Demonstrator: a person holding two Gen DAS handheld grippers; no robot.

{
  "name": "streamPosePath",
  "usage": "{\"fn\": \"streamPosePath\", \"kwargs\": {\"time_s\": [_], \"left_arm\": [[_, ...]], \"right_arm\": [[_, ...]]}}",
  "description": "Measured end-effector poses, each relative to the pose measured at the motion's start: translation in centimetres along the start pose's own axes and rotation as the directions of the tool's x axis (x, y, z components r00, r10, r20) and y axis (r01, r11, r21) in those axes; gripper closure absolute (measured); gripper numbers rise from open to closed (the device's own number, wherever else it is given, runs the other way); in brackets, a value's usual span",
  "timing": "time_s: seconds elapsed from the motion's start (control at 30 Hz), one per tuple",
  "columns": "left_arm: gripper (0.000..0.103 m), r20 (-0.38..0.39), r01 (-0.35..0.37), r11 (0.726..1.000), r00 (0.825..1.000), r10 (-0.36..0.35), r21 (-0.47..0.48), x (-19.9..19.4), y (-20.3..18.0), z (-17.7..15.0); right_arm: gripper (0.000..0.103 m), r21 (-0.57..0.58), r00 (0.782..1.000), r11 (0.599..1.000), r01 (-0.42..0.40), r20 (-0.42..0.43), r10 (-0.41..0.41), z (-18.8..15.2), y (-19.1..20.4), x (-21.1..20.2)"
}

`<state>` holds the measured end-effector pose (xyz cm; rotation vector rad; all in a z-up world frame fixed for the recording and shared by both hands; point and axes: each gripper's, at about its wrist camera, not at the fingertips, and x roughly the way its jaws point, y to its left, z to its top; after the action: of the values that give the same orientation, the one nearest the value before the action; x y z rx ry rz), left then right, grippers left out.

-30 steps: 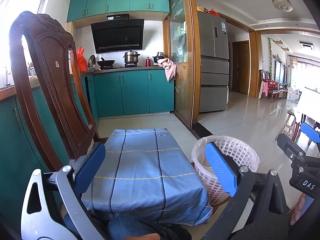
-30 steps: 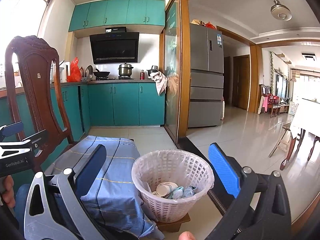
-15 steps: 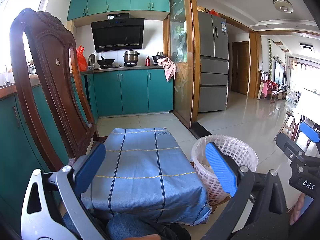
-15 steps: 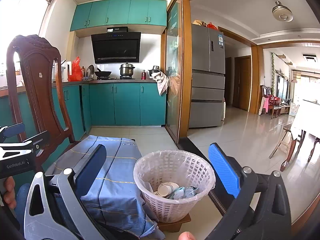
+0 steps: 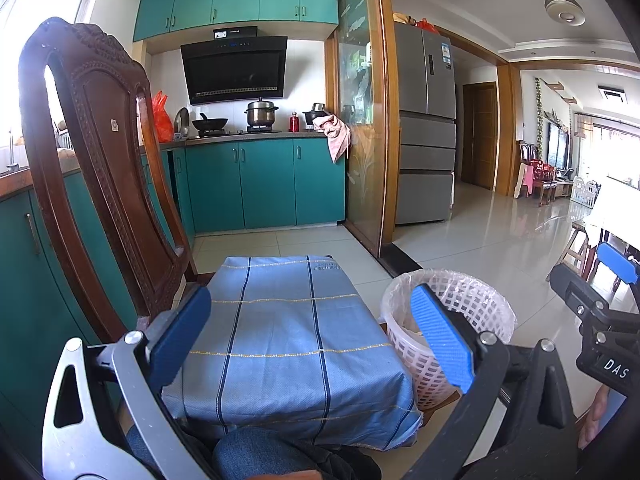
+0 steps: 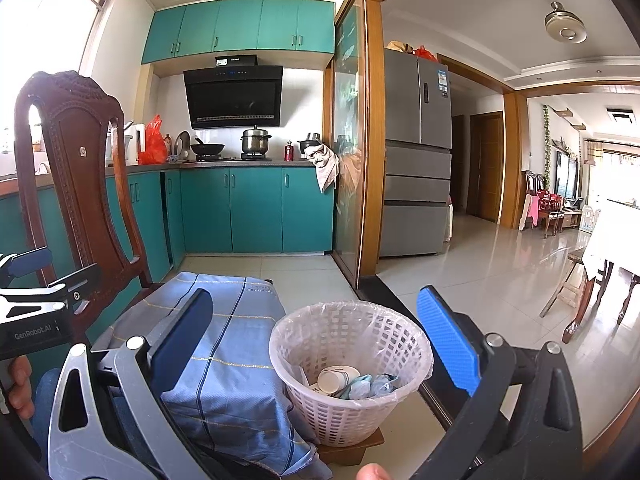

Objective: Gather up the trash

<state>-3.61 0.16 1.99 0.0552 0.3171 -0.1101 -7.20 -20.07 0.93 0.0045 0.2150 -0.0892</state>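
A white plastic basket [image 6: 352, 364] lined with a clear bag stands on a low wooden stand to the right of a small table under a blue cloth [image 5: 288, 332]. Inside it lie a paper cup [image 6: 334, 380] and crumpled pale wrappers [image 6: 370, 386]. The basket also shows in the left wrist view [image 5: 452, 320]. My left gripper [image 5: 310, 336] is open and empty above the blue cloth. My right gripper [image 6: 314, 338] is open and empty, just above and in front of the basket.
A carved dark wooden chair [image 5: 100, 168] stands left of the blue-covered table. Teal kitchen cabinets [image 5: 264, 184] and a stove counter are behind. A glass sliding door [image 5: 360, 128], a grey fridge [image 5: 424, 128] and glossy tiled floor [image 5: 500, 240] lie to the right.
Both grippers have drifted very slightly; the views are nearly the same. Both stay open and empty.
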Motion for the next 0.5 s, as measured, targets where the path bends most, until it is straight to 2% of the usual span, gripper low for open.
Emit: {"fn": "streamPosePath", "kwargs": {"time_s": [0.27, 0.5], "left_arm": [[0.003, -0.012, 0.021, 1.0, 1.0, -0.021, -0.001, 0.12, -0.16, -0.15], [0.003, -0.031, 0.013, 1.0, 0.999, -0.013, 0.002, 0.54, -0.56, -0.26]], "right_arm": [[0.003, -0.002, 1.0, 1.0, 0.001, -0.006, -0.001, 0.03, 0.04, 0.14], [0.003, 0.002, 1.0, 1.0, -0.003, -0.028, 0.003, -0.26, -0.05, 0.88]]}}
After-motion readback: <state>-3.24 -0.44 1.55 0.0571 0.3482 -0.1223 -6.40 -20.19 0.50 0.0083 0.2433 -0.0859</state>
